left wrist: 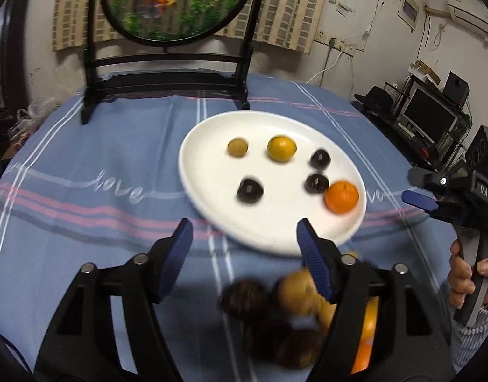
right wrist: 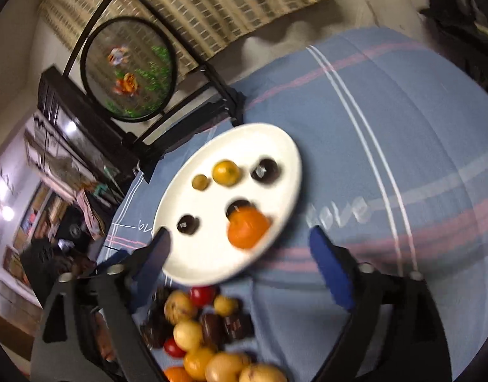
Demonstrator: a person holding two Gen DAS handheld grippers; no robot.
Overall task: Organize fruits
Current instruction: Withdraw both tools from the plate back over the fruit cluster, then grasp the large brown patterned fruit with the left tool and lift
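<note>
White round plate (left wrist: 212, 146) holds six fruits; both grippers, left (left wrist: 244, 245) and right (right wrist: 240, 248), gape empty. Take one loose fruit (right wrist: 186, 334) from the near pile.

Light: soft indoor, fairly bright; lamp glare at left edge of right wrist view.
Blur: near fruit pile (left wrist: 285, 312) smeared; right view blurred throughout.
Distortion: fisheye bending, dark corners.
Shadows: faint beneath plate (left wrist: 269, 178).

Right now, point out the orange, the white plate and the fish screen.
orange (left wrist: 342, 197): left wrist view, middle of its peel.
white plate (left wrist: 275, 238): left wrist view, bare near part by the rim.
fish screen (right wrist: 129, 70): right wrist view, middle of the round panel.
</note>
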